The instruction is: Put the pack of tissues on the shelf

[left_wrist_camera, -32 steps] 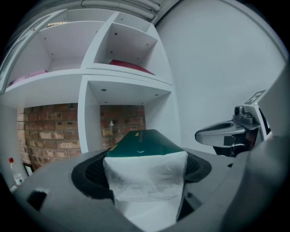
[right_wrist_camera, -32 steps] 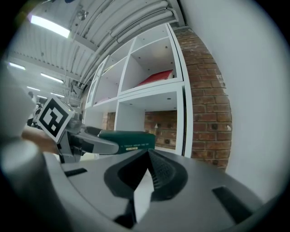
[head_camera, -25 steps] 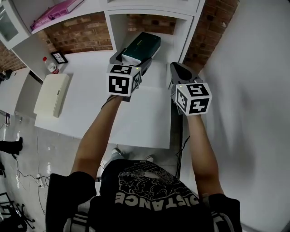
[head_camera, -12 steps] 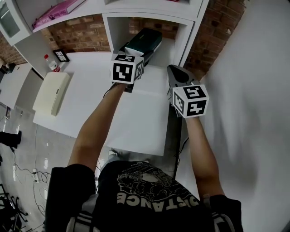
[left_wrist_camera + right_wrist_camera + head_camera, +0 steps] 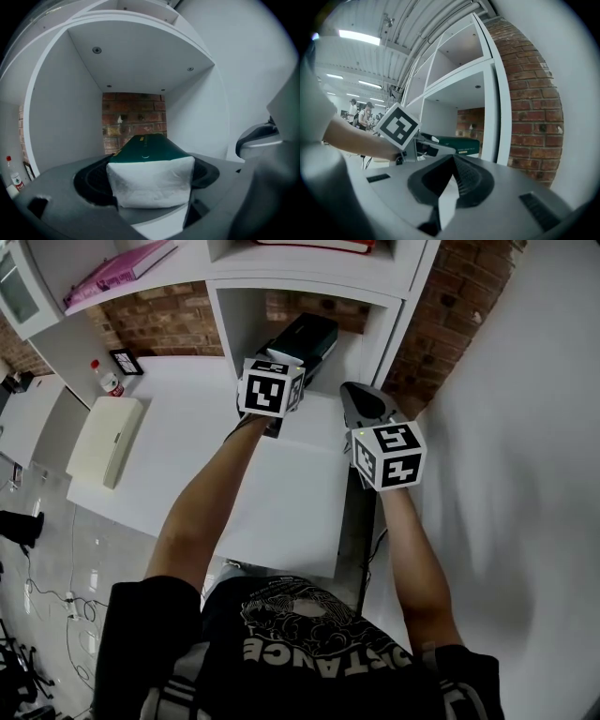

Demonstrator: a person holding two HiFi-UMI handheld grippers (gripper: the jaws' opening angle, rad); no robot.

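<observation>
White desk (image 5: 183,451), shelf cubby (image 5: 236,320), brick wall (image 5: 164,326) | left tool (image 5: 277,354) clamped on pack of tissues (image 5: 311,334) | right tool (image 5: 354,395) closed

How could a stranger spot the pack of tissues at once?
Find the white shelf unit against the brick wall, then its desk-level compartment. There the left gripper holds the pack of tissues: the only dark green block, white at one end.

Dark green rectangular plastic-wrapped pack of tissues (image 5: 149,174): film glossy on top, white near end crinkled, matt. White boxy shelf (image 5: 136,65): smooth board, satin. Red brick back wall (image 5: 133,117): rough, matt. Grey plastic right gripper (image 5: 452,159): matt, inner faces ribbed.
</observation>
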